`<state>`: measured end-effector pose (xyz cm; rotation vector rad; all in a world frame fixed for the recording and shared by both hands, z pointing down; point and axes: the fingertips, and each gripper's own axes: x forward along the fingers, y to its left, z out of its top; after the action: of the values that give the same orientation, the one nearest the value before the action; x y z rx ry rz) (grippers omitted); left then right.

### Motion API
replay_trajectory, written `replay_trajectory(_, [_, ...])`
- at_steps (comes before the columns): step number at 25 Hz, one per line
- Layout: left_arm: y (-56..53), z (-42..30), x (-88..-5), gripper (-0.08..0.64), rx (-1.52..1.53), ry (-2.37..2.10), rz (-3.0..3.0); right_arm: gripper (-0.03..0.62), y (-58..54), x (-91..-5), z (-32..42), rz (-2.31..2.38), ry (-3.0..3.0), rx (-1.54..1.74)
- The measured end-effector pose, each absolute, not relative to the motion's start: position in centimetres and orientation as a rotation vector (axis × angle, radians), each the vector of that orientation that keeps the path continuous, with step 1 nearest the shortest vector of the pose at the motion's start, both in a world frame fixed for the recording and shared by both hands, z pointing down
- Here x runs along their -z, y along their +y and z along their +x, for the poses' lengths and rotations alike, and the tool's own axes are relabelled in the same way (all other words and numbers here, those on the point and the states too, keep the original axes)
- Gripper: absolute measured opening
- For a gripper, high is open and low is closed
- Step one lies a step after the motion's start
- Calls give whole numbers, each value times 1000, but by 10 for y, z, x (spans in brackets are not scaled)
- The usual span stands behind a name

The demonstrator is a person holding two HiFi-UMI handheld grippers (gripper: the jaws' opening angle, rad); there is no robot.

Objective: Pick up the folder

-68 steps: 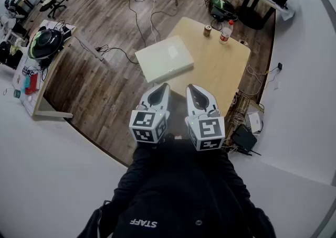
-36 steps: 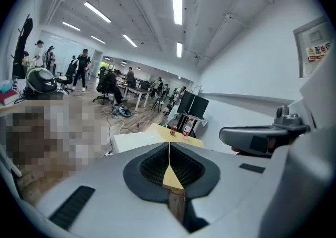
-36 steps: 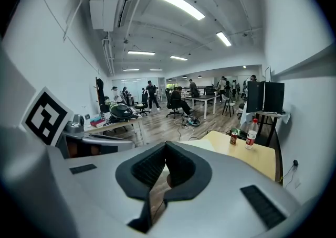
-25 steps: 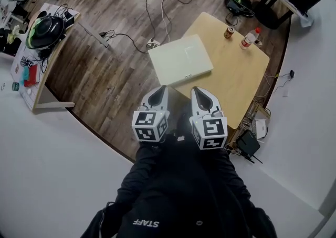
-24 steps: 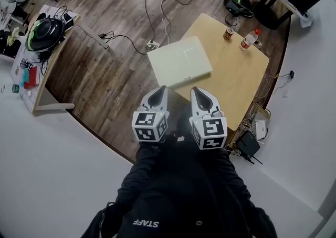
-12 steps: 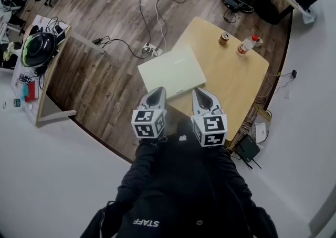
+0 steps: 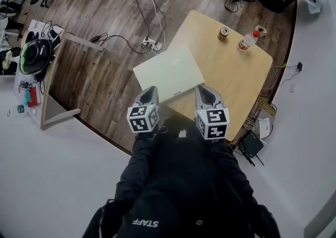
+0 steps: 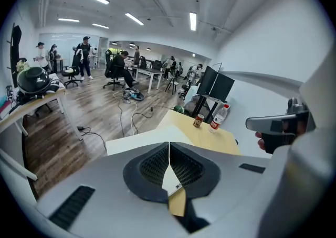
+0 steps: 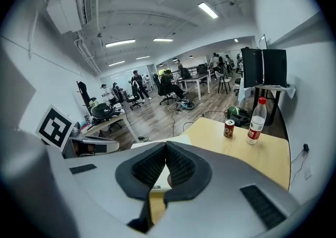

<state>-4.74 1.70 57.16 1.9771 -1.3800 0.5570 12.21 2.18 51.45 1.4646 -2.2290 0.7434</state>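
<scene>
Your L gripper (image 7: 149,92): jaws pressed together, nothing between. Your R gripper (image 7: 205,90): jaws likewise closed tip to tip, empty. Both point fwd and down, side by side. L tip sits at the near-left edge of the folder (image 7: 169,73), R tip just beside its near-right corner; contact can't be told. Folder: pale, flat, closed, on the near-left part of the wooden table (image 7: 236,85), its left corner past the table edge over the floor (image 7: 105,17). Far side of table: can (image 7: 223,33) w/ bottle (image 7: 248,39) just right of it, both well apart from the folder. Floor beyond the table: power strip (image 7: 150,45). Far left: helmet (image 7: 30,56)
</scene>
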Motion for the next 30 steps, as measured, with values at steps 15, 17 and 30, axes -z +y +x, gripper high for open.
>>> replay_trajectory(15, [-31, -119, -650, 34, -599, -1363, 1806, 21, -32, -558, 85, 1382, -2146, -807])
replay_trajectory(17, [-38, -130, -661, 34, -604, -1354, 1775, 21, -39, -564, 79, 1379, -2129, -815])
replay_trajectory(30, [-89, -186, -723, 37, -544, -1323, 1640, 21, -72, -596, 40, 1308, -2050, -846])
